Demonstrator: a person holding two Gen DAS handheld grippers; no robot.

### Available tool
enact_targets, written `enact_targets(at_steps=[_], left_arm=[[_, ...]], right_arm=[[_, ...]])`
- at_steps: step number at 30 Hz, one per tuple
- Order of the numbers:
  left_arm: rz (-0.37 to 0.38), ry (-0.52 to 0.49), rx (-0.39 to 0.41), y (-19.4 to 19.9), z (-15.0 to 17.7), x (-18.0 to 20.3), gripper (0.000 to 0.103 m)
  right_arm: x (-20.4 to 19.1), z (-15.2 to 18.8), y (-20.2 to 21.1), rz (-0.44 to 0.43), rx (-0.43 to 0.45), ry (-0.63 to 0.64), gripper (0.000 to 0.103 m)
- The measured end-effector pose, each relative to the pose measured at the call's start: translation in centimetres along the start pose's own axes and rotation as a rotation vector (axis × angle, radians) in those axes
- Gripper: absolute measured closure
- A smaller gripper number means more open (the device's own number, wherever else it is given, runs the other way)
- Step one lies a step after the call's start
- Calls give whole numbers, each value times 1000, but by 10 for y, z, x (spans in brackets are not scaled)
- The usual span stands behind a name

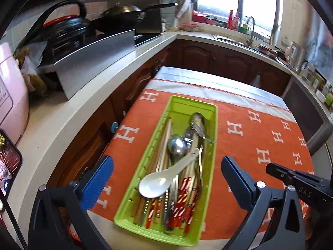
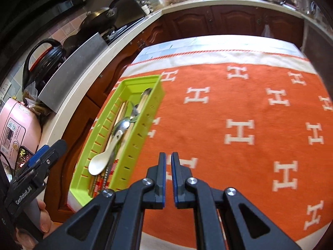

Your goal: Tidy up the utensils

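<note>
A lime-green utensil tray (image 1: 212, 125) lies lengthwise on the orange cloth (image 1: 249, 145). Across its contents rests a white ceramic spoon (image 1: 158, 184), bowl toward me. Under it are a metal spoon (image 1: 177, 145), a fork (image 1: 197, 126) and several chopsticks with red-patterned ends (image 1: 183, 200). My left gripper (image 1: 166, 162) hangs above the tray, open wide, with nothing touching its blue pads. In the right wrist view the tray (image 2: 145, 125) and white spoon (image 2: 97, 163) sit to the left. My right gripper (image 2: 168, 155) is shut on nothing, over bare cloth beside the tray.
The cloth (image 2: 239, 104) carries white H marks and covers a small table. A pale L-shaped counter (image 1: 83, 104) runs along the left and back, with a wok (image 1: 122, 13), a black kettle (image 1: 66, 25), a pink appliance (image 1: 10, 95) and a sink (image 1: 235, 39). A phone (image 1: 8, 162) stands at the left.
</note>
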State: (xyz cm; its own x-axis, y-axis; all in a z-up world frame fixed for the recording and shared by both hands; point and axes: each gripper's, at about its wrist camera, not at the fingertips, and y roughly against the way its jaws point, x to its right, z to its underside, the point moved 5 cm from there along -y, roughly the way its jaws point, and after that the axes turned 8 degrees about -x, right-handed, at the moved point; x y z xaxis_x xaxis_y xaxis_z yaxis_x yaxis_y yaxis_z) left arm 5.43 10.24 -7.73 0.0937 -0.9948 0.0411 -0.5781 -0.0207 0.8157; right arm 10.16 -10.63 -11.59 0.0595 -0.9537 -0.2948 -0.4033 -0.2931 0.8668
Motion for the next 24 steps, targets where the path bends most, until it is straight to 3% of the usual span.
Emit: enact_targets(at_steps=[3,9,18,24], left_arm=[[-6,-48,-18,4,1,20,1],[-2,-90,-49,15,-2,47,1],[32,-117,12,54,-18,77,1],[33,-123,11,59,-12,84,1]], right_arm=[[9,4,19,34,31,5,94],[23,9,53,104,106,-4,80],[25,15,101,142,201,-2,71],[21,18,129,212,296,10,54]])
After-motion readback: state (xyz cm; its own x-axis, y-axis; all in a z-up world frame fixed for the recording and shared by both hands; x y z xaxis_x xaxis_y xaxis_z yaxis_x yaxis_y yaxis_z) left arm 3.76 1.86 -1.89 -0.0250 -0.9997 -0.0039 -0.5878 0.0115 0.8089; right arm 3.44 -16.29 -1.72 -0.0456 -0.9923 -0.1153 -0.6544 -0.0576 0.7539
